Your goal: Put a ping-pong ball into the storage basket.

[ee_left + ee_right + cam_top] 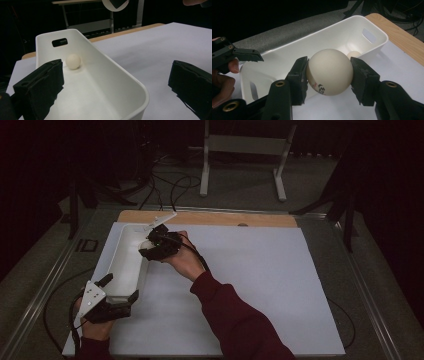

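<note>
In the right gripper view, our right gripper (329,75) pinches a white ball (329,72) between its two black pads, one pressed to each side; the ball sits at the centre of the frame, with dark print low on its front. In the high view that gripper (150,245) is left of centre, over the long right wall of the white bin (120,270), the ball hidden by the hand there.

Behind the held ball, a second ball (353,54) lies inside the bin (352,32), near the end wall with the handle slot. In the left gripper view it (73,61) rests on the bin's floor at upper left, close under the slot.

Our left gripper (119,290) is at the lower left of the high view, spread wide around the bin's near end. In its own view one jaw is inside the bin (120,75) and the other outside on the white table sheet (160,42); neither pad touches the wall.
</note>
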